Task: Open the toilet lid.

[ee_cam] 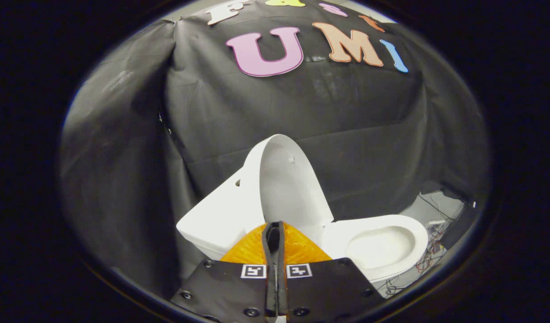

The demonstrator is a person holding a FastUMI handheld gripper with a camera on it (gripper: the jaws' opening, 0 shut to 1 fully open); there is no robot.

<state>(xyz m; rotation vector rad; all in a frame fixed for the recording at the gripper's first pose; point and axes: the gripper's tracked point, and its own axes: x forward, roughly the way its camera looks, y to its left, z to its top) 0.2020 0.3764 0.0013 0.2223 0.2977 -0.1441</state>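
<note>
Beyond closed tool (275, 231), glossy oval lid (286, 179) upright

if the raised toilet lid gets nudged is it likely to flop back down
Probably not easily: the lid stands upright against the tank. It looks like thin rigid plastic, likely light, pivoting rather than bending. The tool, fingers together, holds nothing.

No readable words, brands or numbers stand on the toilet (302, 215) or its raised lid (286, 179); the only signs are two small square black-and-white code tags (276, 271) on the tongs (274, 233), at 11 and 1 o'clock of the closed fingertips.
</note>
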